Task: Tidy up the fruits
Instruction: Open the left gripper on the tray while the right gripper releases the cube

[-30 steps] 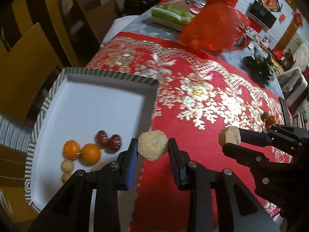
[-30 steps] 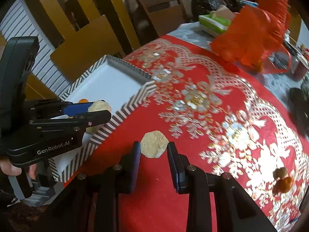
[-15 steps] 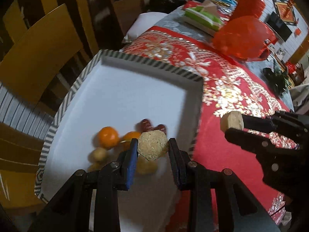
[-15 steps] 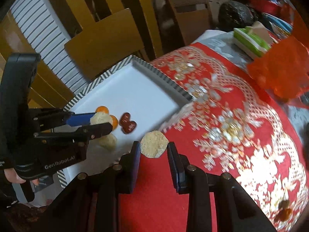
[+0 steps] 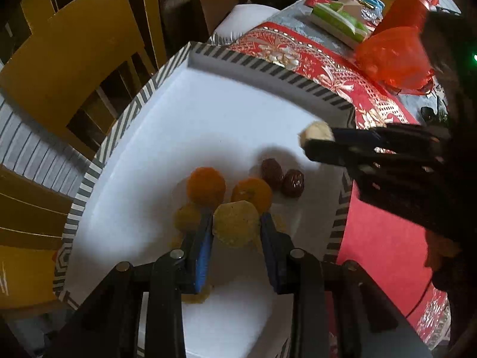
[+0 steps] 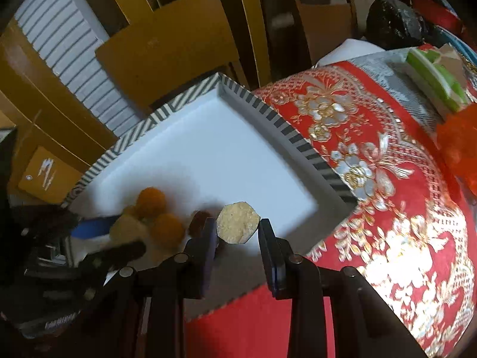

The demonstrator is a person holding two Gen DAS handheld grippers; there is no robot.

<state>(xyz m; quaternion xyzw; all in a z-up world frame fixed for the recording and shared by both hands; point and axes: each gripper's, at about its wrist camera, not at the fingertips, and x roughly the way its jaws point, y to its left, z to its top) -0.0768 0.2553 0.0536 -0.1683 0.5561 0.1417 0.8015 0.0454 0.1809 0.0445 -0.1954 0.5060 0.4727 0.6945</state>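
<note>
Both grippers have travelled from above the red tablecloth to above the white square tray with a black-and-white striped rim (image 5: 140,106) since a second ago, each carrying its piece.

At the left, yellow wooden chairs (image 5: 74,59) stand beside the table. On the tray floor lie two round orange fruits (image 5: 205,185), a small tan fruit (image 5: 187,217) and two dark red dates (image 5: 283,177), clustered together.

Just above that cluster the left gripper (image 5: 236,228) pinches a flat tan hexagonal biscuit-like piece (image 5: 235,223) between its blue-padded fingers (image 5: 203,247) — pads pressed on both edges.

Further right, the right gripper (image 6: 238,228) clamps a second pale hexagonal piece (image 6: 237,222) the same way, near the tray's right rim.

Beyond lies the red tablecloth with gold and silver flowers (image 6: 372,164), a crumpled orange-red plastic bag (image 5: 393,56) and a green-and-white packet (image 5: 340,22).
</note>
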